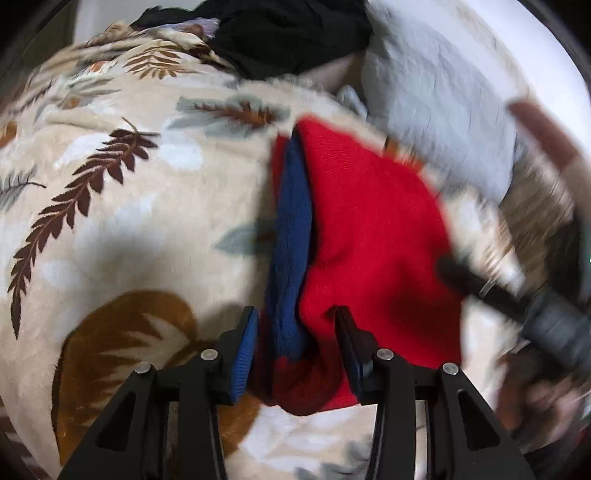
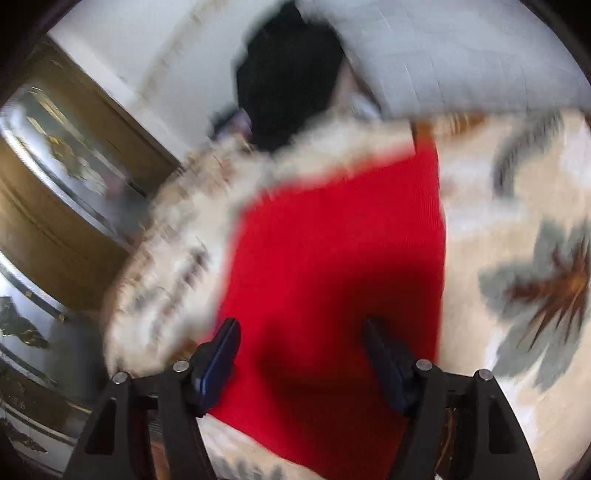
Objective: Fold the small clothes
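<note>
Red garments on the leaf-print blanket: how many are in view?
1. A single red garment with a blue inner layer lies on the leaf-print blanket, in front of both cameras. Others may be hidden in the dark clothes pile behind.

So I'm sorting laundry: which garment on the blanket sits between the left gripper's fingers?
The red garment with the blue lining; the black clothes lie far back, beyond the left gripper.

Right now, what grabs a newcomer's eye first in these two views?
The red garment, lying on the leaf-print blanket, with a blue piece along its left edge in the left view. Both the left gripper and the right gripper straddle it, open. A black heap sits behind.
</note>
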`<state>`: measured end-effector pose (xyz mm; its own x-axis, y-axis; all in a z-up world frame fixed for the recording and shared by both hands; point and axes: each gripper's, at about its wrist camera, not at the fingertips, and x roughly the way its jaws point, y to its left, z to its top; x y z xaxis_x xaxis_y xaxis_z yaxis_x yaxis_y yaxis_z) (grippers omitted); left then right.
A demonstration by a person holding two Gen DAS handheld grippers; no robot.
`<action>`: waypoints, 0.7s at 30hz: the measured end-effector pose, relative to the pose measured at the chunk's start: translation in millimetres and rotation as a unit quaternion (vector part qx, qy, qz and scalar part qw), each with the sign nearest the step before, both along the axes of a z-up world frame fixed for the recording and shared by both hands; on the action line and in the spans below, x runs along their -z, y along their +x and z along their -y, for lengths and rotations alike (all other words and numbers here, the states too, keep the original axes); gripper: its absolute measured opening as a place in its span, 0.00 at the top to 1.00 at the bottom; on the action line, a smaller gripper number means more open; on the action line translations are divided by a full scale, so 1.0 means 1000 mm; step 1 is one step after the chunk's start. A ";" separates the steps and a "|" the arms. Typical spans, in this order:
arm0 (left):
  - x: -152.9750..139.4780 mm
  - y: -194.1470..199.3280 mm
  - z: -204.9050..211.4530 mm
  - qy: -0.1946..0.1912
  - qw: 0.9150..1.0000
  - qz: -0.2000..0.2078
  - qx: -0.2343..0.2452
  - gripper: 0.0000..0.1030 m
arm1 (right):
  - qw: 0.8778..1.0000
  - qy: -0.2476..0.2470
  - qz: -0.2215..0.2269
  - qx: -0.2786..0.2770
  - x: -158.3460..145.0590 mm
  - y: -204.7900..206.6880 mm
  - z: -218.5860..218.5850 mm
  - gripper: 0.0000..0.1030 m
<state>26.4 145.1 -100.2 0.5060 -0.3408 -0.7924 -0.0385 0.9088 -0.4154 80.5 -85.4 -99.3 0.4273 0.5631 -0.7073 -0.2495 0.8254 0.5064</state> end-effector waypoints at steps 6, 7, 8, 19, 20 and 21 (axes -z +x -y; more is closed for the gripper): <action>-0.016 0.065 -0.023 -0.065 0.998 0.002 -0.005 0.27 | 1.000 -0.004 0.023 -0.010 -0.007 -0.005 -0.001 0.27; -0.004 0.083 -0.023 -0.079 0.997 -0.024 0.002 0.27 | 1.000 0.003 0.022 -0.008 -0.006 -0.005 0.001 0.27; 0.007 0.096 -0.023 -0.093 0.994 -0.048 0.007 0.27 | 1.000 0.009 0.022 -0.005 -0.006 -0.005 0.001 0.27; 0.032 0.138 -0.023 -0.082 0.995 -0.044 0.018 0.81 | 0.999 0.027 0.029 -0.017 -0.001 -0.006 0.003 0.27; 0.030 0.137 -0.027 -0.096 0.994 -0.044 0.012 0.82 | 0.999 0.028 0.029 -0.017 0.000 -0.005 0.002 0.27; 0.024 0.134 -0.027 -0.097 0.994 -0.039 0.006 0.82 | 0.999 0.027 0.031 -0.016 -0.001 -0.006 0.002 0.27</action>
